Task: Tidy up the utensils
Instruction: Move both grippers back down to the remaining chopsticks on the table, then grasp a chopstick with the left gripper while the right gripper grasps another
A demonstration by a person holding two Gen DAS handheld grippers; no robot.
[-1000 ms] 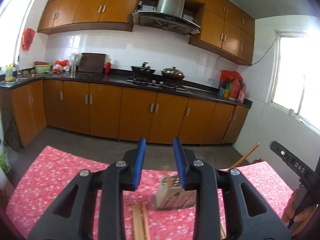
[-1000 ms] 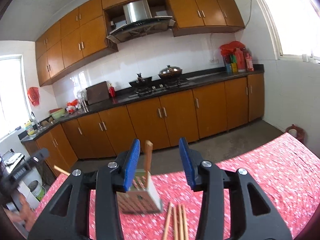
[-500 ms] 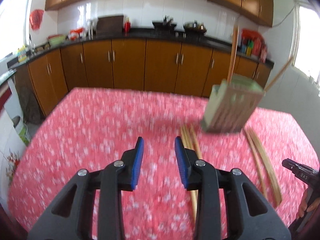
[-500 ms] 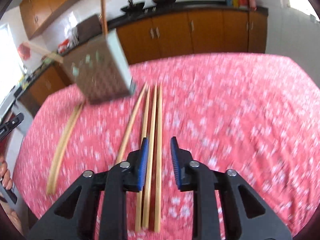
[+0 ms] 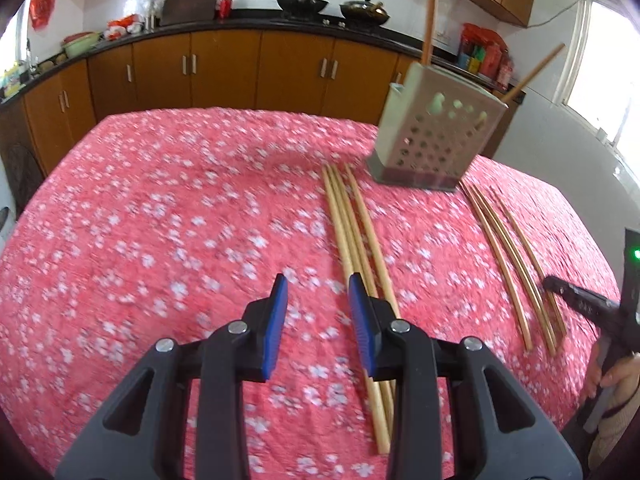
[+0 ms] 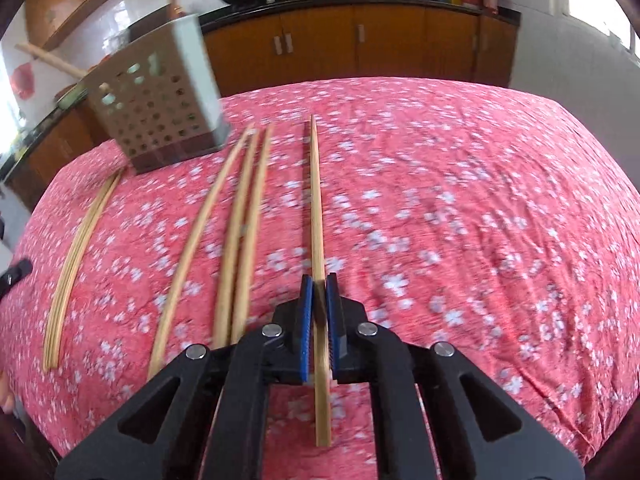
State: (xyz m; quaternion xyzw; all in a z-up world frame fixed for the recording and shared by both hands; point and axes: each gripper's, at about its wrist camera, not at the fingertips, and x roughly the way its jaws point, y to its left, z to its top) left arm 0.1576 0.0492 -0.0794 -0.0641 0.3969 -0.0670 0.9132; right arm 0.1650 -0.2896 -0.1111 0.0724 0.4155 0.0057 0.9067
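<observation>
While my right gripper (image 6: pixel 319 305) has its jaws pinched on one chopstick (image 6: pixel 316 200) lying right of the holder (image 6: pixel 160 108) and my left gripper's (image 5: pixel 318 320) jaws gape empty, that near-end grip could let it pivot and slip.

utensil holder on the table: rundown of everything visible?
The utensil holder is a boxy, pale grey-green caddy, plastic by the look, with walls full of round holes and a darker base. It stands upright on the far part of the red floral tablecloth. Two wooden sticks poke out of its top. Loose chopsticks lie beside it.
</observation>
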